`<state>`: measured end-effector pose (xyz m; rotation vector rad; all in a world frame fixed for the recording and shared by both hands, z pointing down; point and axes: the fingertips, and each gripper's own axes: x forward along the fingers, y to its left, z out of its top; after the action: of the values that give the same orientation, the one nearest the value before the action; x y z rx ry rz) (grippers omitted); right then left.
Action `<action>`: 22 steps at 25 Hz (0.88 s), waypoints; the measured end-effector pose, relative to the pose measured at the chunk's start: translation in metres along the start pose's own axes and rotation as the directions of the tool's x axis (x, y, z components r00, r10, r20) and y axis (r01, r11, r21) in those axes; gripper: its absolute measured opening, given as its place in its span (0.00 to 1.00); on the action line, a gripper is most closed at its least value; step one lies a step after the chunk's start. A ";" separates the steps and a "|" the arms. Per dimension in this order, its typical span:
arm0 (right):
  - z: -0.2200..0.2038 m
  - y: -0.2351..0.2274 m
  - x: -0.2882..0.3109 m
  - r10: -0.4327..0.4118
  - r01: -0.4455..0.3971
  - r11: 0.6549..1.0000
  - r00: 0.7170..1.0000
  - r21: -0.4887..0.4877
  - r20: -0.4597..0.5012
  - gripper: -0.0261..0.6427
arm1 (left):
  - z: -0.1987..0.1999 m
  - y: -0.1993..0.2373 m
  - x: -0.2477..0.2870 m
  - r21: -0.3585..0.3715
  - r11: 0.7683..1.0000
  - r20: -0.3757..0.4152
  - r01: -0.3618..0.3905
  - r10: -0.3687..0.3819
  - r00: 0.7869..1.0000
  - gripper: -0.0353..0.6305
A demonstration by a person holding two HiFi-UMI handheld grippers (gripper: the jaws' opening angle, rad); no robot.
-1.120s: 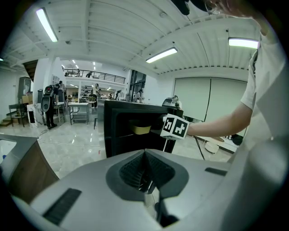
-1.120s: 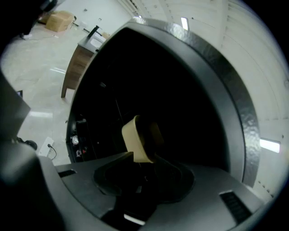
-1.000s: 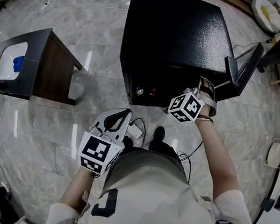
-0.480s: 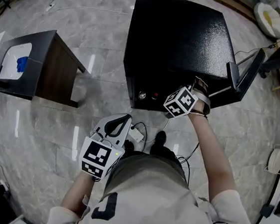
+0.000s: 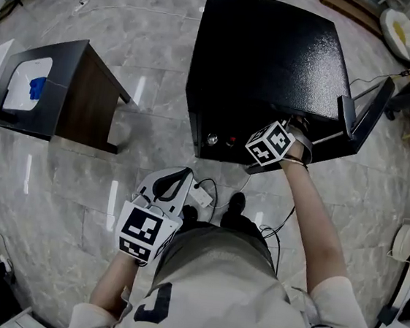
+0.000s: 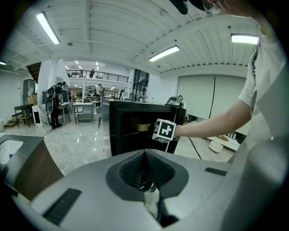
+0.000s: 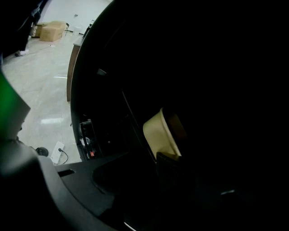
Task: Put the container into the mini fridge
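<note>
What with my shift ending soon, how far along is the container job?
Done: the mini fridge has its door open, and the container sits inside. In hand: the right gripper, reaching in, has just been opening its jaws, seemingly clear of the container. Left: pull that gripper out and shut the door. The left gripper hangs shut and empty.

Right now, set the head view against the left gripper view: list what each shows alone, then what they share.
Head view only: the side table, the power strip on the floor, and the top of the mini fridge. Left gripper view only: the container on a shelf inside the fridge, the ceiling lights, and a close look along the left gripper, jaws shut with nothing between them. Shared: the mini fridge and the right gripper reaching into it; its jaws have just been opening, with the container ahead of them and apparently not pinched.
</note>
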<state>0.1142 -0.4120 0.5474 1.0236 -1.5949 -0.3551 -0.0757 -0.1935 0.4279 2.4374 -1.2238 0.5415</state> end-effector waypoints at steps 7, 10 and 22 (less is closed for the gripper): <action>0.004 0.003 -0.010 0.010 -0.011 1.000 0.999 0.023 0.034 0.28 | 0.002 0.002 0.001 -0.002 1.000 0.007 0.002 -0.002 1.000 0.14; 0.001 0.008 -0.021 0.021 -0.023 0.999 0.999 0.041 0.041 0.28 | 0.003 0.001 -0.002 0.002 1.000 0.018 0.015 -0.015 1.000 0.14; 0.022 0.037 -0.099 0.131 -0.187 0.916 0.975 0.354 0.177 0.28 | -0.003 -0.003 -0.029 0.057 0.995 0.035 0.082 -0.084 0.996 0.14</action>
<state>0.0752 -0.3215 0.5030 1.1592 -1.9162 -0.0162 -0.0899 -0.1705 0.4157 2.5430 -1.1300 0.5148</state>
